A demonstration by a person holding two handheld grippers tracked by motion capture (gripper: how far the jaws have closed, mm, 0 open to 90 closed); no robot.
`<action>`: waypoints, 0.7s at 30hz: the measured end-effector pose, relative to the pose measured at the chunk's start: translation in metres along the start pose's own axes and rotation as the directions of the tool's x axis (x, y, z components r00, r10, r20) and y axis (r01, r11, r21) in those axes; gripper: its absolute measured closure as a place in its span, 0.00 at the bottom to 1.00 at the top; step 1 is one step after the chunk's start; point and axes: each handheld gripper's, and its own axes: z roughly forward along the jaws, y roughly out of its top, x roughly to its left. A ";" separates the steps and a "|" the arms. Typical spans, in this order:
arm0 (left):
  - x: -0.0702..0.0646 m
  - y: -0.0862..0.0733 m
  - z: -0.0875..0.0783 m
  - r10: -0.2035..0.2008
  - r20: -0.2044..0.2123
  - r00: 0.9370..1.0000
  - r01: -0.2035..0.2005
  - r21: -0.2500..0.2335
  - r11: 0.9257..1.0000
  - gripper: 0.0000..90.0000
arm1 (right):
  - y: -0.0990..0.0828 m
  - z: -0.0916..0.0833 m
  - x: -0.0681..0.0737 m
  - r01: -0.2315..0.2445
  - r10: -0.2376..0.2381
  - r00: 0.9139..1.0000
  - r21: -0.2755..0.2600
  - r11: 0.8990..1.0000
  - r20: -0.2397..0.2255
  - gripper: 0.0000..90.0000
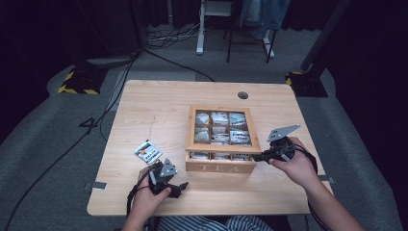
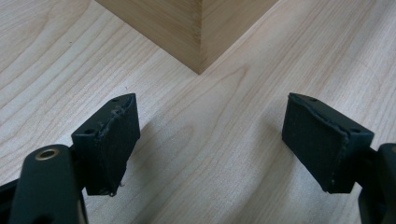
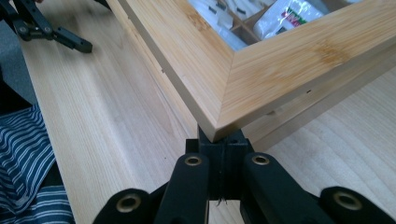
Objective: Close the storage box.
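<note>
You are working at a pale wooden table with a smooth, fine grain, and the tea box is sitting near its middle, a little toward your right. The box is square and made of warm, honey-coloured bamboo, with "TEA" cut into its front wall. Its lid is a flat wooden frame around a clear pane, and through the pane you are seeing white paper tea bags sorted into square compartments.

Your right gripper is pressing its black jaws fully together, with nothing between them, right at the near right corner of the lid. In the right gripper view the mitred corner of the frame is sitting just over the closed tips, and the lid is standing slightly raised off the box body there.

Your left gripper is holding its jaws wide apart and gripping nothing. Its pads are blocky and matte black, with rough, frayed edges, and they are hovering low over bare table, pointing at a sharp lower corner of the box just ahead.

A small, flat printed packet with coloured stripes is lying on the table, just beyond your left hand and apart from the box.
</note>
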 end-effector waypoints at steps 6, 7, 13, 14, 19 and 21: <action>0.000 0.000 0.000 -0.001 0.002 1.000 0.001 0.000 1.000 0.22 | -0.001 0.003 0.000 0.002 -0.001 1.000 0.042 0.999 -0.011 1.00; 0.000 0.000 0.000 -0.001 0.002 1.000 0.001 -0.001 1.000 0.22 | -0.001 0.004 0.000 0.001 0.000 1.000 0.049 0.999 -0.014 1.00; 0.000 0.000 0.000 -0.001 0.003 1.000 0.001 0.000 1.000 0.22 | -0.002 0.005 0.000 0.013 -0.011 1.000 0.093 0.996 -0.026 1.00; 0.000 0.000 0.000 -0.001 0.001 1.000 0.001 0.000 1.000 0.22 | -0.002 0.005 0.000 0.013 -0.010 0.999 0.095 0.995 -0.032 1.00; 0.000 0.000 0.000 -0.001 0.000 1.000 0.001 0.000 1.000 0.22 | -0.002 0.005 0.000 0.005 -0.001 0.999 0.114 0.993 -0.032 1.00; 0.000 0.000 0.000 -0.001 0.002 1.000 0.001 0.000 1.000 0.22 | -0.003 0.005 0.000 0.010 -0.006 0.999 0.134 0.991 -0.033 1.00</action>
